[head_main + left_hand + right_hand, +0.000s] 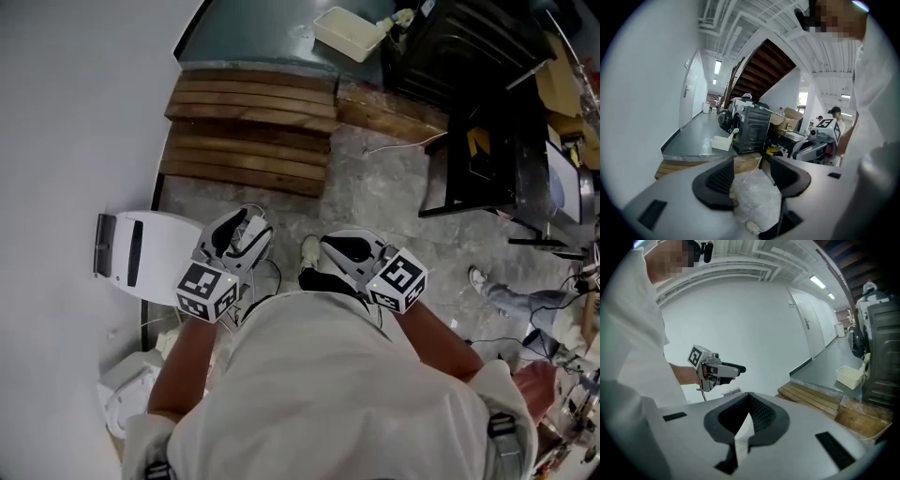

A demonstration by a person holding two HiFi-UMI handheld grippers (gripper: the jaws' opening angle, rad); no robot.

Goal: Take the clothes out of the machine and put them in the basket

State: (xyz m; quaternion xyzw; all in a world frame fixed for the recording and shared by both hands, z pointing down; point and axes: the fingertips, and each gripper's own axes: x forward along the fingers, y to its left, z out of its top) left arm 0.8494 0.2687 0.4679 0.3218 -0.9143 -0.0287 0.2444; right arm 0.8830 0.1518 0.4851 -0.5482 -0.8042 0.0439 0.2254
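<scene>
i hold both grippers close in front of my chest, side by side and apart. my left gripper (752, 165) is released, jaws spread, with only the speckled floor (757, 199) showing between them. my right gripper (749, 394) is clenched, tips touching, on nothing. the dark machine (464, 52) stands well ahead to my right, past the wooden steps (248, 127), with a white tub (349, 33) just beside it on the grey platform (262, 37).
</scene>
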